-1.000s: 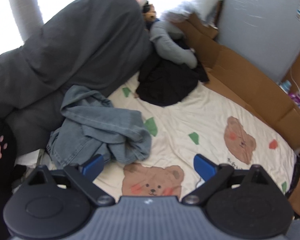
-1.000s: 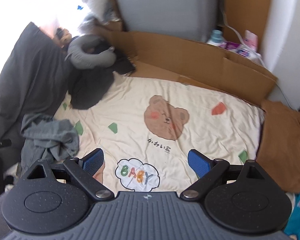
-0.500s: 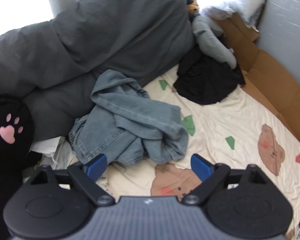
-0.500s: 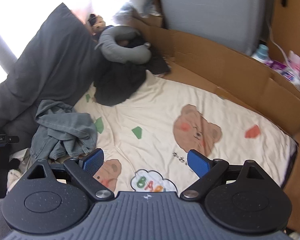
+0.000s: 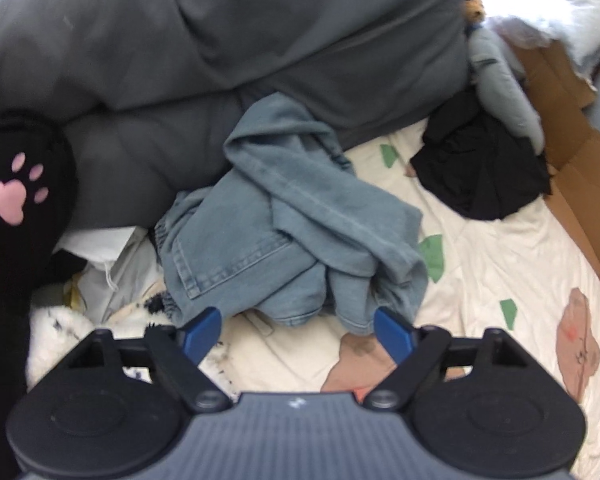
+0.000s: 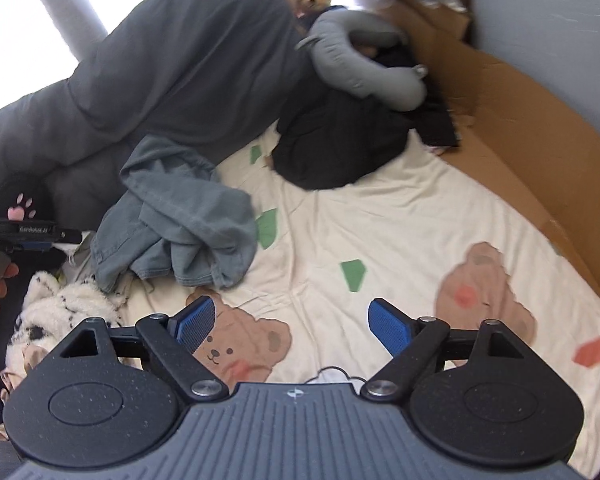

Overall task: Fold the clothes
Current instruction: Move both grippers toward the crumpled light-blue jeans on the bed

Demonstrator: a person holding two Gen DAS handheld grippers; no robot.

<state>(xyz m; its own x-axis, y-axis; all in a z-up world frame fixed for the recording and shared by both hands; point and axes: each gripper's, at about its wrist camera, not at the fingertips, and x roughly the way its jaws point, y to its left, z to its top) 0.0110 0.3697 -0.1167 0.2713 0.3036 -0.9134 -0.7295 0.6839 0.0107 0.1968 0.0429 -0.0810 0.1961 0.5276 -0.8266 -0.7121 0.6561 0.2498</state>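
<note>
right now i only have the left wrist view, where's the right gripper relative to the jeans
Observer: The right gripper hangs open over a bear print on the sheet, with the jeans up-left of it. Its jaws have just been closing slightly, nothing between them.
Operator: room to spread them out on that side
Observer: Probably. The sheet lies bare up to the cardboard wall, with only the black garment at its far end.
</note>
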